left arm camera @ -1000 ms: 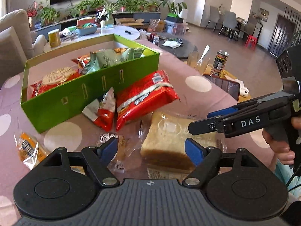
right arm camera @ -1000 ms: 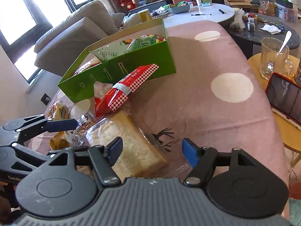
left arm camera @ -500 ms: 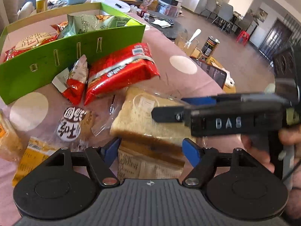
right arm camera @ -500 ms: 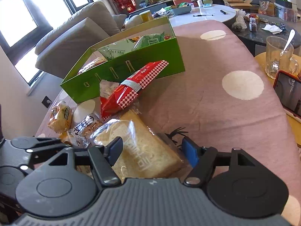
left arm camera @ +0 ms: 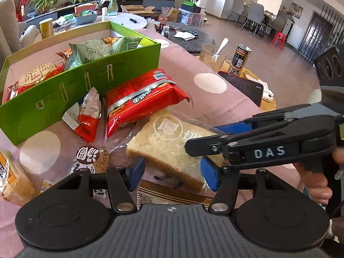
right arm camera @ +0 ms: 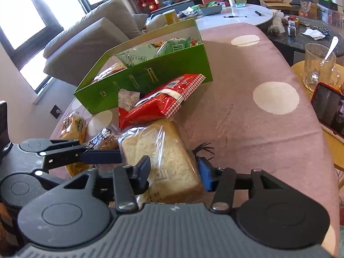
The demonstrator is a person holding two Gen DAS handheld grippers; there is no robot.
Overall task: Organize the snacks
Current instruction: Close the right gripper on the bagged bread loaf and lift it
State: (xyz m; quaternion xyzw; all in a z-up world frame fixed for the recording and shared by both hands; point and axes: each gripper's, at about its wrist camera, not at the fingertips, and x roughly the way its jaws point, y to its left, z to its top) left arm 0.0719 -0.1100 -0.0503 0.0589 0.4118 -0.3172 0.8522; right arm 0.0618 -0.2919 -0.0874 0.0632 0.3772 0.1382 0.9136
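Grippers (left arm camera: 172,177) (right arm camera: 175,172) closing on bagged bread (right arm camera: 163,159)

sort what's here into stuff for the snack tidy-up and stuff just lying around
For the job: bagged bread, red noodle packet, small red-white packet, round biscuit pack, green box.

Lying about: glass mug, phone, can.

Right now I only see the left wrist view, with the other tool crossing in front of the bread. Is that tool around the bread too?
Observer: Yes. The right wrist view shows the right tool, jaws closing, with the bagged bread between its fingers.
Operator: What lies beyond the table's left side?
Observer: Bright windows behind a grey sofa.
Operator: Anything beside the bread?
Observer: A black antler-like print on the tablecloth.
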